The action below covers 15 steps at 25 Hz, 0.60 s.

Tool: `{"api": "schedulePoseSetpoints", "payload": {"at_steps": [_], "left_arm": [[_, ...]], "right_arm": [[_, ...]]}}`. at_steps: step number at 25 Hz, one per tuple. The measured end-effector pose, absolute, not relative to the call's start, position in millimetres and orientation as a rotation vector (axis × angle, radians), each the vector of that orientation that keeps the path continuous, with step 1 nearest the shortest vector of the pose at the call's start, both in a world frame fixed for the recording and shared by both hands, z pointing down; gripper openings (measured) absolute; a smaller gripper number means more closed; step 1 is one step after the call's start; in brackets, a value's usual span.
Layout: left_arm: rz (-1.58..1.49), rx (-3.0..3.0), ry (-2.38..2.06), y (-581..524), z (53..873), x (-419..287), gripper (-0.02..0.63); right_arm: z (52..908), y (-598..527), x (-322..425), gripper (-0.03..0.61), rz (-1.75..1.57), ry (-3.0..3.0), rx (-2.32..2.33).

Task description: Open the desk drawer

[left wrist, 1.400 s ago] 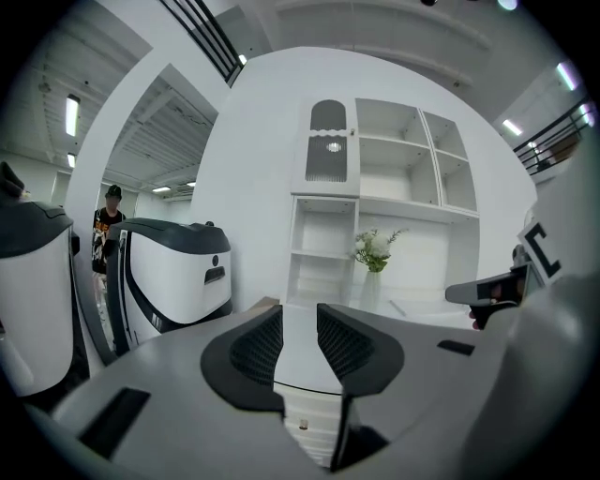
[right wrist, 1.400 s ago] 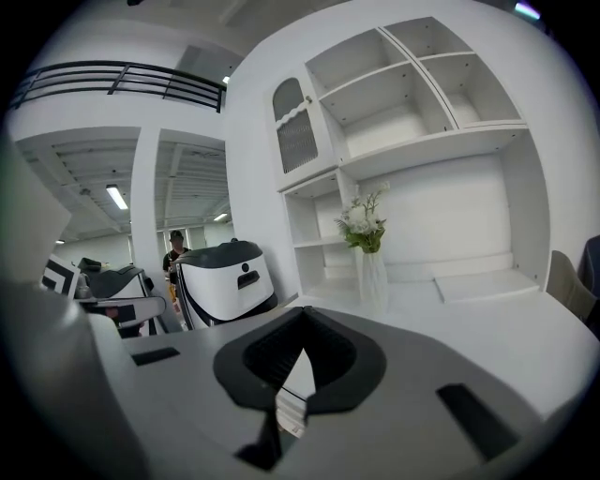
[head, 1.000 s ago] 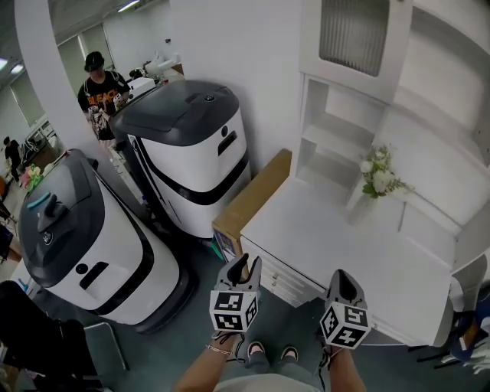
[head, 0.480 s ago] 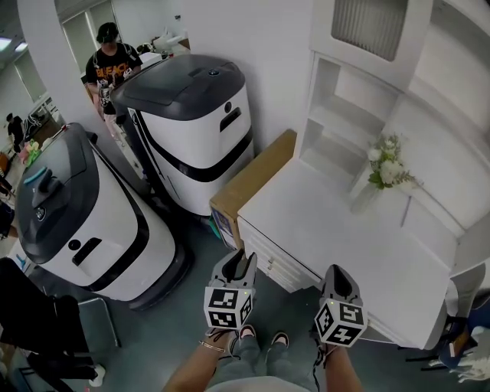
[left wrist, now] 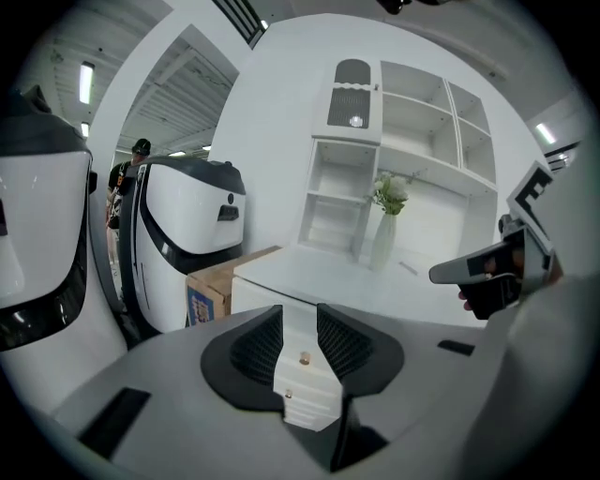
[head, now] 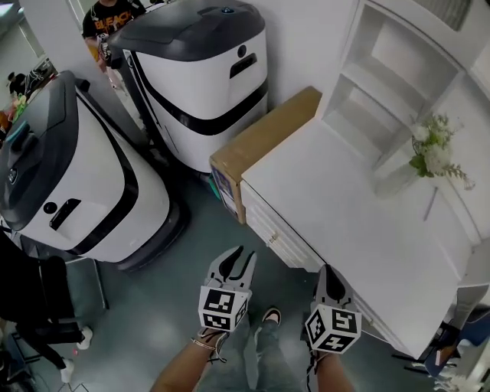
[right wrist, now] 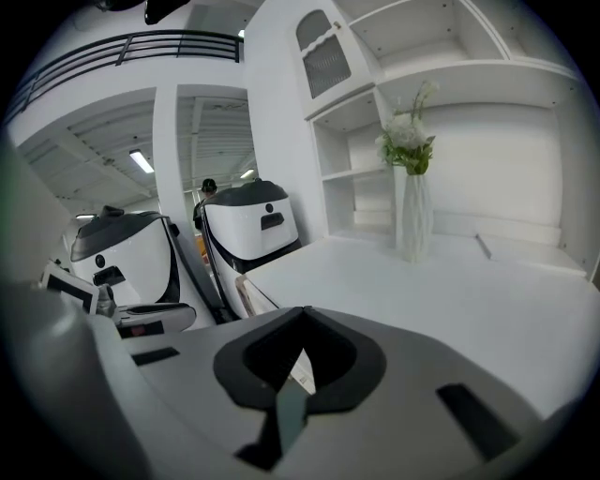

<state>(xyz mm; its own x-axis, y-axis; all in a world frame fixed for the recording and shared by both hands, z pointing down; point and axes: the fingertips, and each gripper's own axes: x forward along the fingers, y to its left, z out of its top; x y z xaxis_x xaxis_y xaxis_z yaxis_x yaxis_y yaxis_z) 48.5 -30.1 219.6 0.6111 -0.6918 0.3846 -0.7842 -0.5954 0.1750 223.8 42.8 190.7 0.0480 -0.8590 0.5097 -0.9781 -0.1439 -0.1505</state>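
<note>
The white desk has a stack of shut drawers with small brass knobs on its front left side. In the left gripper view the drawer fronts and two knobs show between the jaws. My left gripper is open with nothing in it and hangs over the floor just short of the drawers. My left gripper points straight at them. The right gripper is shut and empty, near the desk's front edge. In its own view the right gripper looks across the desk top.
A cardboard box leans against the desk's left end. Two large white-and-black machines stand on the floor to the left. A vase of flowers and a shelf unit sit on the desk. A person stands at the back.
The head view has tipped down and nearer, so the desk and drawers sit higher in it. Both grippers have edged toward the drawer front. The drawers are still shut.
</note>
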Motion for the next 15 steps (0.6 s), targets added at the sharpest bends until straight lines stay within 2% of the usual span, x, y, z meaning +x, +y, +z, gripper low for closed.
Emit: {"api": "schedulePoseSetpoints", "payload": {"at_steps": [15], "left_arm": [[0.497,2.377,-1.200,1,431,9,0.124]], "right_arm": [[390,56,172,0.007,0.852,-1.850,1.839]]}}
